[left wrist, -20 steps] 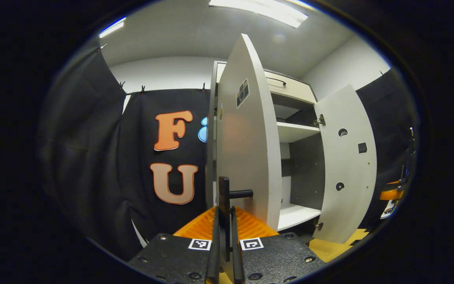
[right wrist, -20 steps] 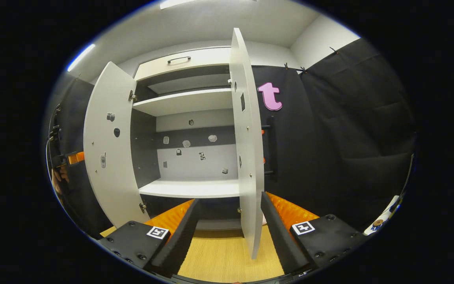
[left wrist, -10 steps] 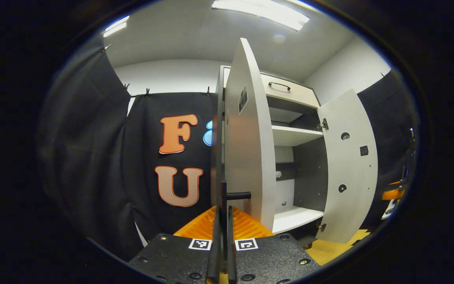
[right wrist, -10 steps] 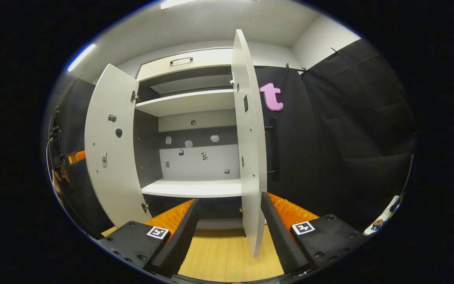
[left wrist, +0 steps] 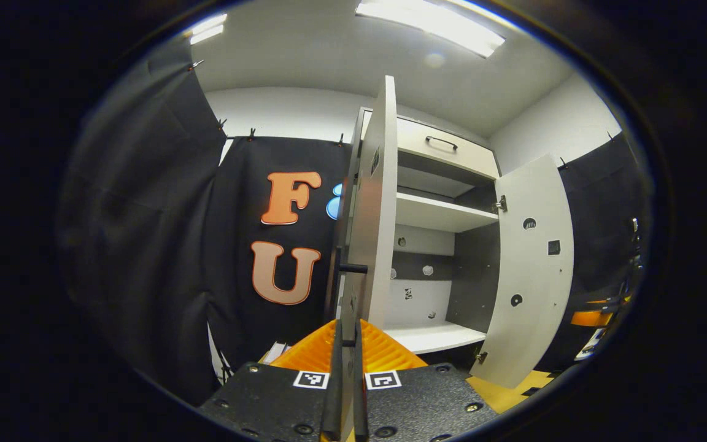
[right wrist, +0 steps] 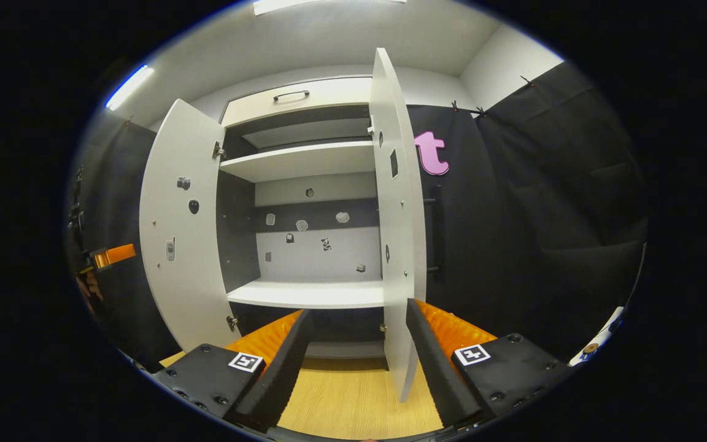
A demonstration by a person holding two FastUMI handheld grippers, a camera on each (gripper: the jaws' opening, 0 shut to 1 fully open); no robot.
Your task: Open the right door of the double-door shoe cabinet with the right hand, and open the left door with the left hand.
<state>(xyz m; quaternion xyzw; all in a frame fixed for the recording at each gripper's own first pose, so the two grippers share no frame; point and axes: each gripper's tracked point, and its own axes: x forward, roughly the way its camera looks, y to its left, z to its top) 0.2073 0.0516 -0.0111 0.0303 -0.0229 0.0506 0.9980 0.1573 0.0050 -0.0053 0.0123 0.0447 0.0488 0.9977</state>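
Both doors of the white shoe cabinet [right wrist: 304, 161] stand open. In the left gripper view the left door [left wrist: 378, 202] is almost edge-on, and its black handle [left wrist: 344, 268] runs down to my left gripper [left wrist: 345, 331]. That gripper's fingers are nearly together and pinch the bar's lower end. In the right gripper view my right gripper [right wrist: 358, 313] is open. The lower edge of the right door [right wrist: 399, 245] hangs between its fingers, apart from both. The right door's black handle [right wrist: 436, 227] sits on its outer face.
A drawer [right wrist: 292, 95] tops the cabinet, and small stickers dot its back wall. Pale wood floor [right wrist: 341, 399] lies below the doors. A hand [right wrist: 86, 285] holds the left gripper [right wrist: 111, 255] beyond the left door [right wrist: 181, 233]. The right gripper [left wrist: 587, 317] shows past the right door [left wrist: 531, 270].
The left door has swung further open and now stands edge-on to the left gripper. Its handle sits higher in that view. The right gripper view has barely shifted.
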